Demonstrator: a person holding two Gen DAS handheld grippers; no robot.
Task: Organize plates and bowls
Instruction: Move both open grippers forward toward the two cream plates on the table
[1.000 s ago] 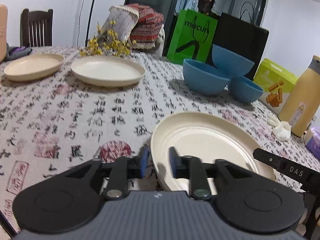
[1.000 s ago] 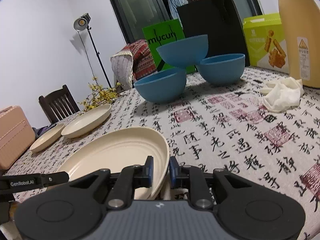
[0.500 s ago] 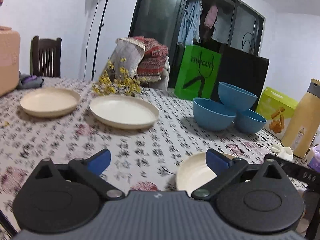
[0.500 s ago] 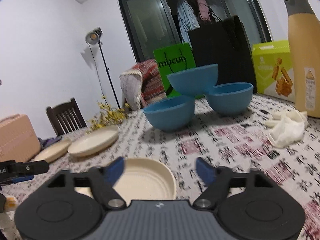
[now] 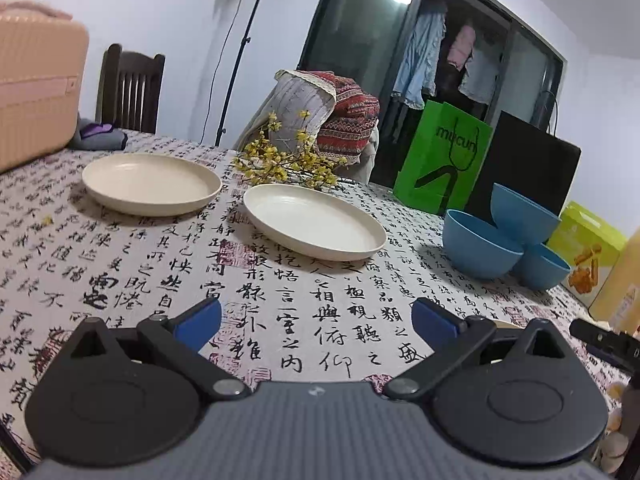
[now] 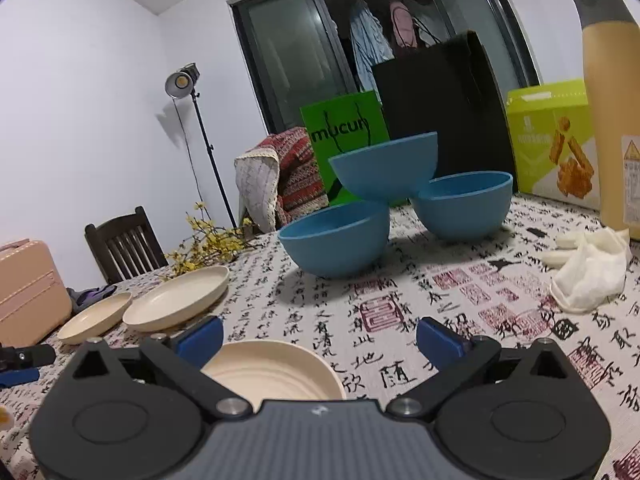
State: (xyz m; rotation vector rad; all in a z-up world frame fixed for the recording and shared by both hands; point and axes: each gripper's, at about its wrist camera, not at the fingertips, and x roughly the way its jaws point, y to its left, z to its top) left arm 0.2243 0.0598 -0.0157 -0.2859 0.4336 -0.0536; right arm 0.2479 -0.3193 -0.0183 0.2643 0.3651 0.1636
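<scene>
Two cream plates [image 5: 152,184] [image 5: 314,220] lie side by side far across the patterned tablecloth [image 5: 280,320]. Three blue bowls are at the right: one [image 5: 480,248] in front, one [image 5: 540,266] behind it, and a third [image 5: 524,216] tilted on top of both. My left gripper [image 5: 316,316] is open over bare cloth with nothing between its fingers. A third cream plate [image 6: 276,368] rests on the table just under my right gripper [image 6: 319,336]. Its jaws are opening, and the plate lies low between the fingers with the pads off it.
A pink suitcase [image 5: 36,88] stands at the far left, with a yellow flower sprig [image 5: 284,160] behind the plates. A green bag [image 6: 348,132], a black bag [image 6: 440,112], a snack box [image 6: 552,136] and a tan bottle [image 6: 612,100] line the back right. A white cloth [image 6: 588,272] lies near them.
Both grippers were shut on the near plate's rim; both have let go and opened wide. The left one swung away, so the plate left its view. The plate lies flat.
</scene>
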